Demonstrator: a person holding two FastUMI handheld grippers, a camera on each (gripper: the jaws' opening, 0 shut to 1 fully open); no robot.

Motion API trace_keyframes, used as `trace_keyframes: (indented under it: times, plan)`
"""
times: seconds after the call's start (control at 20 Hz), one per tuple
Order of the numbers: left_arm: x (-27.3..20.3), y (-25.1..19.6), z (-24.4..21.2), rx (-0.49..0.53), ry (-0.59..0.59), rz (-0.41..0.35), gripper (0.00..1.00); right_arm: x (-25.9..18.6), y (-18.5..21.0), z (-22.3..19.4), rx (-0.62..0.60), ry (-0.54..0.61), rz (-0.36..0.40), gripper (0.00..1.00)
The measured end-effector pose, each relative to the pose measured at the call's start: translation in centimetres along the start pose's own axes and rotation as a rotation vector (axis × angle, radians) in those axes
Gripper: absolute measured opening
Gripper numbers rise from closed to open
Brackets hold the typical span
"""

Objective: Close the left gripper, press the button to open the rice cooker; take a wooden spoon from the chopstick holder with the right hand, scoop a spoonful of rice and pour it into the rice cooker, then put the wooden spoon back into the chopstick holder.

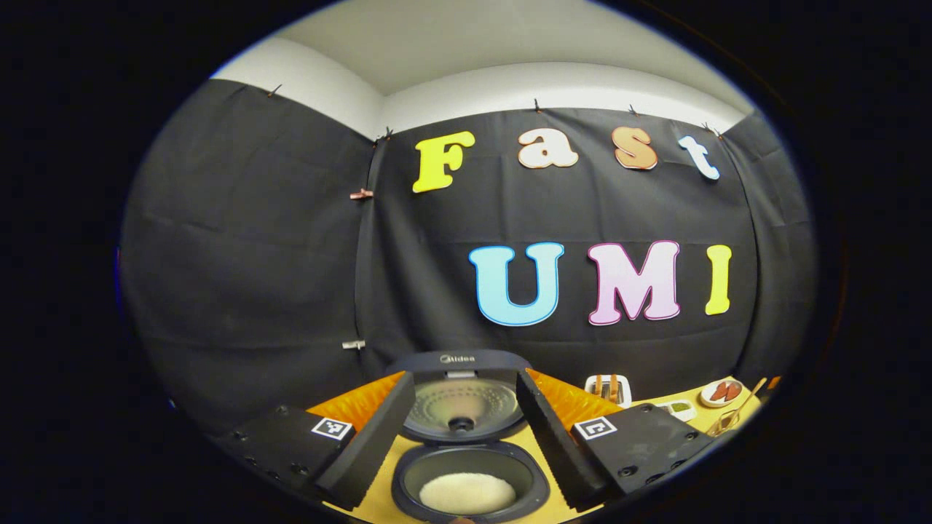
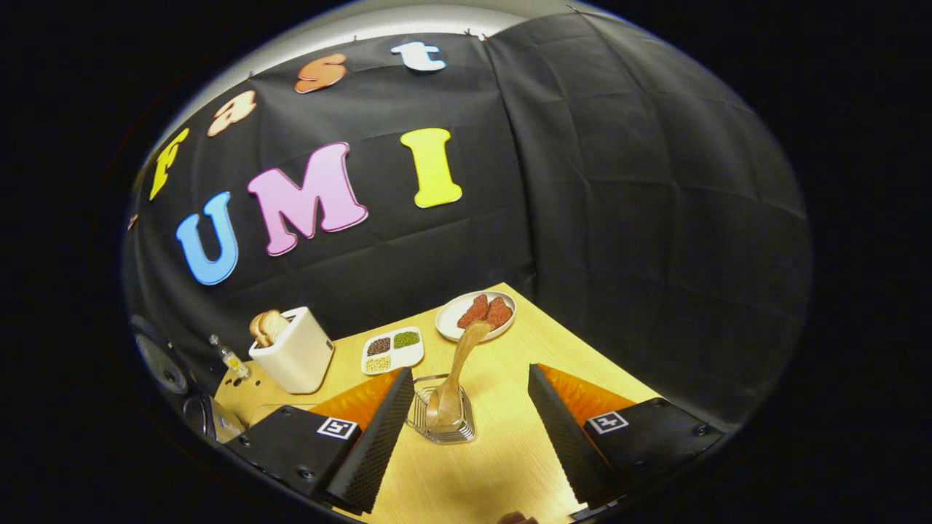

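Nearest us, the left tool (image 1: pixel 466 455) stands wide and empty over the rice cooker (image 1: pixel 470 473), whose lid (image 1: pixel 462 397) is already up, so the rice in the pot is free to receive a scoop. Our right tool (image 2: pixel 466 429) is also spread wide, holding nothing, with the chopstick holder (image 2: pixel 444 422) between its fingers and the wooden spoon (image 2: pixel 455 378) leaning in it, handle up for the taking. Farther across the surface (image 2: pixel 510 349) sit a divided dish (image 2: pixel 393 349), a toaster (image 2: pixel 291 353) and a plate (image 2: pixel 475 315).
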State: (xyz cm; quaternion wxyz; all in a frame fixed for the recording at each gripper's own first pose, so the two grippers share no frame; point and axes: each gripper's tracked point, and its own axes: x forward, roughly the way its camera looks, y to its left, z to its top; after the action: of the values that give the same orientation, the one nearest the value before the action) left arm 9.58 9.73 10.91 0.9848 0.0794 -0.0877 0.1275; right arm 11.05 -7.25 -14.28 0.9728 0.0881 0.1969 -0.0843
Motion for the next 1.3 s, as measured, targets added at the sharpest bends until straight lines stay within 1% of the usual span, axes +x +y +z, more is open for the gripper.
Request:
trace_keyframes:
  times: [0.05,0.1,0.15,0.2,0.25,0.3,0.35,0.45,0.5,0.55,0.6,0.7,0.8,0.85,0.9,1.0,1.05,1.1,1.15,1.3]
  plan:
    - [0.9,0.4,0.4,0.016,-0.019,-0.004,0.92,-1.5,0.7,0.1,-0.026,-0.021,0.019,0.99]
    - [1.8,0.6,0.9,0.022,-0.042,-0.011,0.95,-2.8,1.4,0.2,-0.050,-0.038,0.037,0.98]
    - [2.6,0.7,1.2,0.023,-0.063,-0.021,0.92,-4.2,2.0,0.1,-0.069,-0.047,0.055,0.98]
    - [3.6,0.7,1.4,0.022,-0.080,-0.033,0.92,-5.5,2.6,0.2,-0.087,-0.053,0.072,0.98]
    - [4.7,0.6,1.5,0.021,-0.089,-0.045,0.95,-6.7,2.9,0.2,-0.106,-0.057,0.083,0.98]
    - [5.8,0.5,1.5,0.018,-0.095,-0.054,0.92,-8.0,3.2,0.3,-0.125,-0.062,0.093,0.98]
    - [6.9,0.3,1.5,0.012,-0.098,-0.064,0.92,-9.2,3.4,0.4,-0.140,-0.066,0.104,0.98]
    - [9.0,0.1,0.8,0.005,-0.090,-0.080,0.92,-11.5,3.7,0.6,-0.146,-0.067,0.118,0.99]
    - [9.8,0.4,0.2,0.006,-0.080,-0.070,0.95,-12.6,3.9,0.6,-0.132,-0.063,0.124,0.98]
    - [10.5,0.5,-0.2,0.006,-0.074,-0.066,0.94,-13.5,4.1,1.0,-0.129,-0.072,0.130,0.98]
    - [11.0,0.6,-0.3,0.008,-0.072,-0.065,0.94,-13.8,2.8,1.2,-0.136,-0.089,0.121,0.98]
    - [12.2,0.8,-0.5,0.017,-0.073,-0.065,0.94,-14.2,1.8,1.0,-0.160,-0.106,0.090,0.98]
    - [13.2,0.5,-2.0,0.030,-0.027,-0.074,0.93,-14.2,1.7,0.1,-0.168,-0.085,0.085,0.98]
    - [13.1,0.5,-2.3,0.040,-0.014,-0.065,0.94,-14.0,1.8,-0.1,-0.164,-0.079,0.086,0.99]
    - [13.3,0.3,-1.9,0.047,-0.017,-0.066,0.96,-13.8,1.8,0.0,-0.154,-0.084,0.080,0.99]
    - [12.5,0.0,-2.1,0.045,0.021,-0.047,0.97,-13.2,2.2,0.0,-0.121,-0.093,0.082,0.99]
    - [12.2,0.0,-2.6,0.037,0.041,-0.038,0.98,-12.6,3.4,-0.6,-0.118,-0.081,0.085,0.98]
    - [11.4,0.0,-2.7,0.027,0.056,-0.033,0.95,-11.9,3.4,-1.5,-0.131,-0.054,0.085,0.98]
    - [10.1,-0.2,-2.9,0.013,0.078,-0.028,0.99,-11.2,3.4,-2.5,-0.145,-0.023,0.088,0.99]
    - [7.1,-0.6,-4.3,0.001,0.175,-0.022,0.99,-9.6,4.0,-3.0,-0.150,0.006,0.138,0.99]
